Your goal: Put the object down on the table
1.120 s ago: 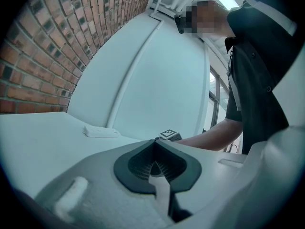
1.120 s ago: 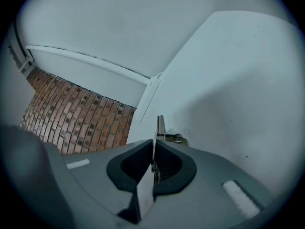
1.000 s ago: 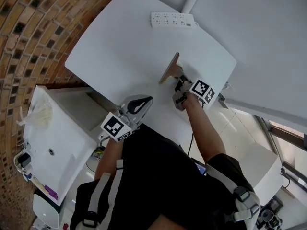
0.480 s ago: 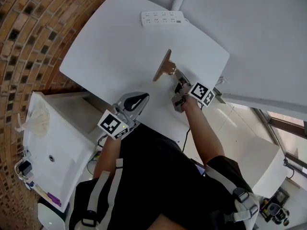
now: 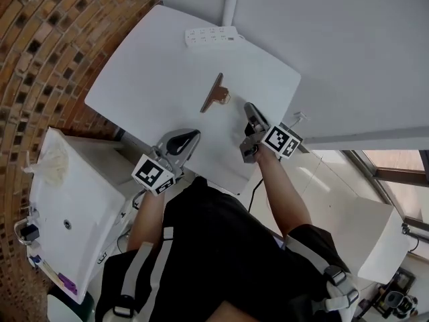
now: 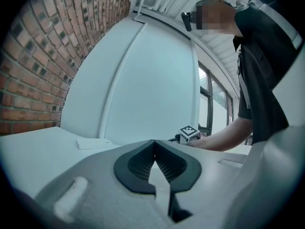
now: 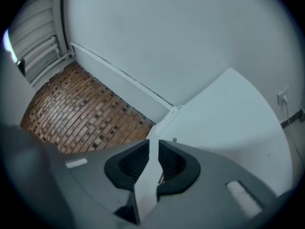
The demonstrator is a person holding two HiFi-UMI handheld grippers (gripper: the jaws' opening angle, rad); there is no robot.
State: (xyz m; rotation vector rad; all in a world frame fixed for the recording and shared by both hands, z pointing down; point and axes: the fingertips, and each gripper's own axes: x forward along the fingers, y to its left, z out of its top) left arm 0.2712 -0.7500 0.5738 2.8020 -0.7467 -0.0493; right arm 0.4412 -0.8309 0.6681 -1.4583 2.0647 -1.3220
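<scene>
A flat brown wooden object with a metal clip point(image 5: 214, 94) lies on the white table point(image 5: 147, 79), near its middle. My right gripper point(image 5: 251, 112) hovers just right of it, a short gap apart, holding nothing. Its jaws stand slightly open in the right gripper view point(image 7: 153, 146), where the object is almost wholly hidden behind them. Over the table's near edge my left gripper point(image 5: 190, 138) is shut and empty, its jaw tips touching in the left gripper view point(image 6: 153, 143).
A white power strip point(image 5: 211, 35) lies at the table's far edge, also in the left gripper view point(image 6: 93, 143). A white cabinet point(image 5: 74, 206) stands to the left below the table. Brick surface point(image 5: 47, 52) lies beyond the left edge.
The right gripper has let go of the wooden object and drawn back to its right. The object, tilted up on edge before, now rests on the table. The left gripper stayed put.
</scene>
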